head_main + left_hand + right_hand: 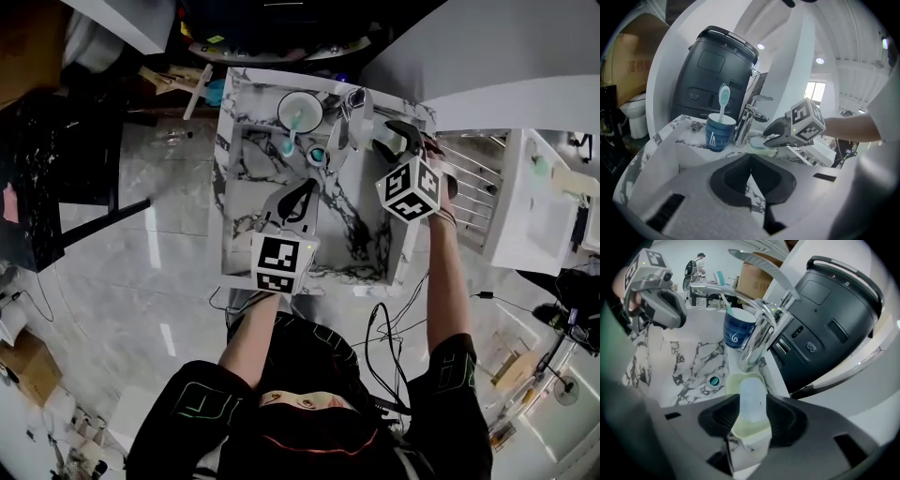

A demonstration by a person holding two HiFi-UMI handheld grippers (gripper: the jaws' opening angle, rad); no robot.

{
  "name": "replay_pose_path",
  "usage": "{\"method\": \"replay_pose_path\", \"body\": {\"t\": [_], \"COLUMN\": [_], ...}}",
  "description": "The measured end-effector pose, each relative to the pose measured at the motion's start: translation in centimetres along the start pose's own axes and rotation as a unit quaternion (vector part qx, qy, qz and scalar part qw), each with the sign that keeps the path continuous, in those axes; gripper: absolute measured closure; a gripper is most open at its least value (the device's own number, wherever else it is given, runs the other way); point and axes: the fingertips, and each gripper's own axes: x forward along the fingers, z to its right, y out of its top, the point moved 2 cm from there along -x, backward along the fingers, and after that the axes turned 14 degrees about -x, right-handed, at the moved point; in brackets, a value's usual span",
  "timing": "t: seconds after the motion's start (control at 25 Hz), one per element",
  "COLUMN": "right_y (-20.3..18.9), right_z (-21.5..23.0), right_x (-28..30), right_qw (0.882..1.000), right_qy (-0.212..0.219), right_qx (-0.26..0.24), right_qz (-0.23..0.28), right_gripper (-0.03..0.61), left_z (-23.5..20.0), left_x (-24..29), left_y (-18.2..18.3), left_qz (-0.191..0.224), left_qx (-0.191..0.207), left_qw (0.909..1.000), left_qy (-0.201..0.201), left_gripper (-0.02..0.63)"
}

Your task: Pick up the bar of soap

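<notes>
Soap (751,391): small, light, stiff, prob. slick. Sits in dish (730,380) at tap's (757,341) 6 o'clock, betw. right gripper (752,409) jaws, spread, not pressing. Grip long sides. Left gripper (750,161) jaws clenched, empty.

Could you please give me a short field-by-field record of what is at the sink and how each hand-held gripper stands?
setting: marble sink with faucet
target: bar of soap, lying in a pale green soap dish by the faucet base
ledge items: blue cup with a toothbrush standing in it
right hand-held gripper: open, jaws on either side of the bar of soap, not clamped
left hand-held gripper: shut, empty, over the basin
</notes>
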Motion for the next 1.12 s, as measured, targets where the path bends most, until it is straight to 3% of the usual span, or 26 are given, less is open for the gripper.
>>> {"method": "replay_pose_path", "body": {"t": [0.36,0.56,0.72,0.96,1.12], "right_y": [-0.2,-0.6,-0.6,-0.4,-0.2], "right_z": [-0.7,-0.6,-0.5,0.0,0.9], "right_x": [2.1,3.0,3.4,3.1,2.1], "right_qw": [0.997,0.992,0.989,0.995,0.999], "right_qy": [0.043,0.028,0.015,-0.006,-0.03], "right_qx": [-0.059,-0.116,-0.136,-0.095,-0.031], "right_qz": [-0.019,-0.04,-0.051,-0.041,-0.024], "right_gripper": [0.391,0.373,0.397,0.401,0.462], "left_z": [-0.6,-0.7,-0.6,-0.6,-1.0], "left_x": [0.4,0.6,0.6,0.3,-0.1], "left_y": [-0.4,-0.3,-0.4,-0.1,0.0], "left_qz": [0.002,0.004,0.004,0.005,0.005], "left_qx": [-0.014,-0.016,-0.018,-0.016,-0.014], "left_qw": [0.9998,0.9997,0.9996,0.9997,0.9997], "left_qy": [0.015,0.019,0.019,0.019,0.02], "left_gripper": [0.609,0.609,0.609,0.609,0.609]}}
